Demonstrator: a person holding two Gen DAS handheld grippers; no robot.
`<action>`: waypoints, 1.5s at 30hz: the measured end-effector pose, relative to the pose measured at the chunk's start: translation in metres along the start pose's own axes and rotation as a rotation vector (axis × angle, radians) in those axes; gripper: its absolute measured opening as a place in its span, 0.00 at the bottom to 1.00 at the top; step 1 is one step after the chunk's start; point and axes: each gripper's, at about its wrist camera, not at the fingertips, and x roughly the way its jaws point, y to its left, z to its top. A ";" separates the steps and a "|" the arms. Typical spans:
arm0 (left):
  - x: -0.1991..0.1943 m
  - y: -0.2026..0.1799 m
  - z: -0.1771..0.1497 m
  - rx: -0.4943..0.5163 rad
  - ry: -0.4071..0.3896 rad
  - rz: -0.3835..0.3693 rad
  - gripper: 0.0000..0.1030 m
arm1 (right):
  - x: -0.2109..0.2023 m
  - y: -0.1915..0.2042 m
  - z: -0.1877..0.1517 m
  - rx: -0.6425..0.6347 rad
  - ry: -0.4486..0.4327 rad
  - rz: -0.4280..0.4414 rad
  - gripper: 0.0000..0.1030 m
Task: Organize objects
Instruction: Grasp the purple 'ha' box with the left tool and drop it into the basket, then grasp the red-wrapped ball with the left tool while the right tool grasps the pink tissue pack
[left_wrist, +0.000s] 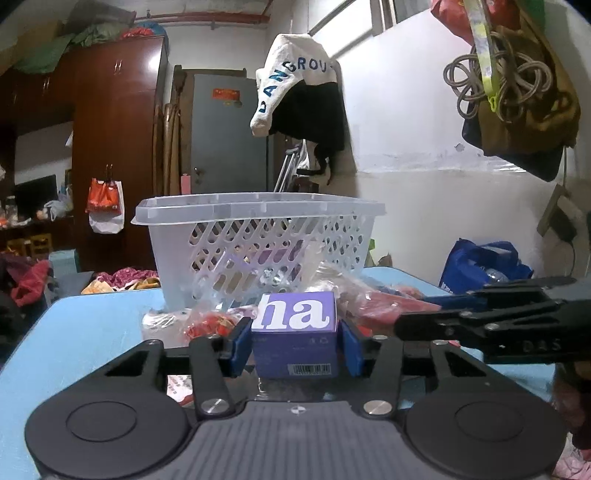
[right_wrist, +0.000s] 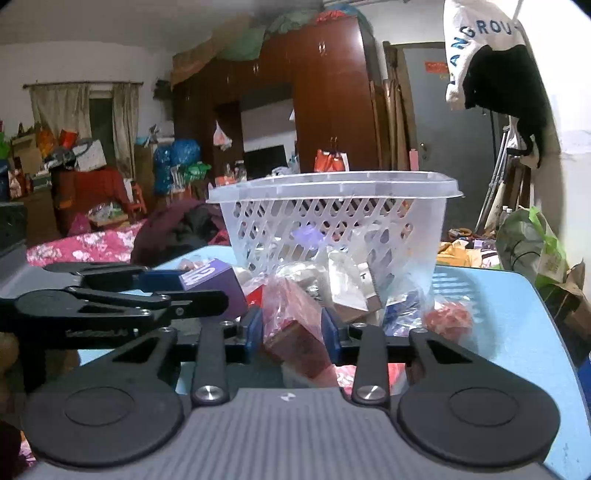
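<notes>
Left wrist view: the left gripper (left_wrist: 294, 345) clamps a purple box (left_wrist: 295, 334) at frame centre, barcode end facing the camera, long axis running away toward the white basket (left_wrist: 258, 240) behind it on the blue table (left_wrist: 92, 325).

Right wrist view: the right gripper (right_wrist: 293, 332) pinches a red wrapped packet (right_wrist: 295, 328) at lower centre, tilted, long axis leaning toward upper left; the purple box sits centre-left.

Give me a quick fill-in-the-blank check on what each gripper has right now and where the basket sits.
1. The left gripper is closed on a ____ box printed with white letters.
2. The right gripper pinches a reddish block wrapped in clear ____.
3. The white lattice basket stands on the light ____ table.
4. The basket stands ____ the pile of packets.

Missing words: purple; plastic; blue; behind
</notes>
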 end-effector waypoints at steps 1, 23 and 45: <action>-0.001 0.000 0.000 0.001 -0.003 0.001 0.51 | -0.003 -0.001 -0.001 0.001 -0.004 0.002 0.37; 0.021 0.049 0.118 -0.111 -0.151 -0.003 0.51 | 0.038 -0.020 0.124 -0.049 -0.145 -0.079 0.36; -0.010 0.054 0.022 -0.188 -0.122 0.062 1.00 | 0.008 -0.019 0.006 0.044 0.026 -0.217 1.00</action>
